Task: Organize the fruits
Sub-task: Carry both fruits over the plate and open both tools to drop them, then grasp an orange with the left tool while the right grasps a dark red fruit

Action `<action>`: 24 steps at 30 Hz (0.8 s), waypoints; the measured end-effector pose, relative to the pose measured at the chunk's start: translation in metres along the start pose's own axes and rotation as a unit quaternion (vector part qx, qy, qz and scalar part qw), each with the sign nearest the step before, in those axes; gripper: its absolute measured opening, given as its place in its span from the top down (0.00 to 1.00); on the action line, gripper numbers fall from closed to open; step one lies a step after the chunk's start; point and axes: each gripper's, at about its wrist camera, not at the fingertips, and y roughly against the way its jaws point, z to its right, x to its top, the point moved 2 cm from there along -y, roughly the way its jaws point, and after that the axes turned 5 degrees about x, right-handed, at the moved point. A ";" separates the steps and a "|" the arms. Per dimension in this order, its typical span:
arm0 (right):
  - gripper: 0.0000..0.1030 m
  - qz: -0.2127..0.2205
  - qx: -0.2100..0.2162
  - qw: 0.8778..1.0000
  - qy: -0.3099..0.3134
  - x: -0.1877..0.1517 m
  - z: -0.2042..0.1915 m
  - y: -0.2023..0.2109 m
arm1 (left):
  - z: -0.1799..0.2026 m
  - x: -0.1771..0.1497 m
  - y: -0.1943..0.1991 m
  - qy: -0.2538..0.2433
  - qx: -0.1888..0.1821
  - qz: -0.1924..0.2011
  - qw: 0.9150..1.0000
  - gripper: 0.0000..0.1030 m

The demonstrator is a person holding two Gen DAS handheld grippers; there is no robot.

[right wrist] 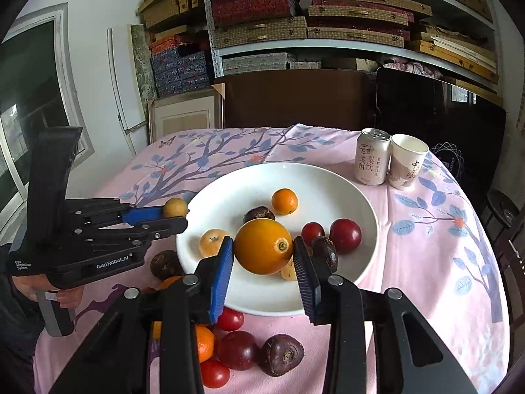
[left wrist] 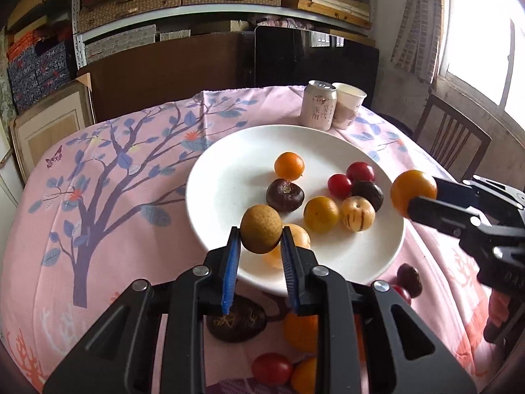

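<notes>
A white plate on the pink tablecloth holds several fruits: small oranges, red tomatoes, dark chestnut-like fruits. My left gripper is shut on a tan round fruit and holds it above the plate's near-left rim; it also shows in the right wrist view. My right gripper is shut on an orange and holds it above the plate; the orange also shows at the plate's right edge in the left wrist view.
A drink can and a paper cup stand behind the plate. Loose fruits lie on the cloth in front of the plate: tomatoes, a dark fruit, an orange. A wooden chair stands at the right.
</notes>
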 end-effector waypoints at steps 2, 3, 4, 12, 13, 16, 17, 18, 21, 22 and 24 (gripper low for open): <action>0.33 -0.001 -0.009 1.000 0.000 -0.001 0.001 -0.005 | 0.003 0.000 -0.003 -0.013 0.035 0.008 0.999 0.34; 0.09 0.008 -0.015 1.000 -0.001 -0.002 0.002 -0.003 | 0.003 -0.001 -0.002 -0.016 0.051 0.016 0.998 0.04; 0.04 0.017 -0.017 1.000 0.000 -0.003 0.002 0.001 | 0.003 -0.003 0.006 -0.016 0.067 0.045 0.997 0.04; 0.04 -0.032 -0.048 0.998 0.027 -0.034 0.006 0.021 | 0.003 -0.040 0.043 -0.058 0.069 0.021 0.996 0.04; 0.04 -0.043 -0.052 0.997 0.030 -0.042 0.008 0.021 | 0.004 -0.048 0.046 -0.063 0.067 0.013 0.996 0.04; 0.04 -0.062 -0.050 0.996 0.029 -0.059 0.015 0.016 | 0.011 -0.073 0.048 -0.074 0.058 -0.008 0.996 0.04; 0.04 -0.066 -0.046 0.997 0.022 -0.064 0.019 0.014 | 0.014 -0.080 0.048 -0.075 0.051 -0.014 0.996 0.04; 0.04 -0.067 -0.039 0.997 0.013 -0.066 0.024 0.011 | 0.018 -0.085 0.048 -0.075 0.046 -0.017 0.996 0.04; 0.03 -0.056 -0.015 0.998 -0.020 -0.073 0.034 0.003 | 0.028 -0.093 0.043 -0.073 0.035 -0.023 0.996 0.04; 0.04 -0.059 -0.008 0.998 -0.030 -0.076 0.038 -0.002 | 0.031 -0.094 0.040 -0.075 0.033 -0.027 0.996 0.04; 0.09 -0.062 0.019 0.997 -0.051 -0.079 0.042 -0.007 | 0.036 -0.097 0.034 -0.078 0.029 -0.030 0.996 0.05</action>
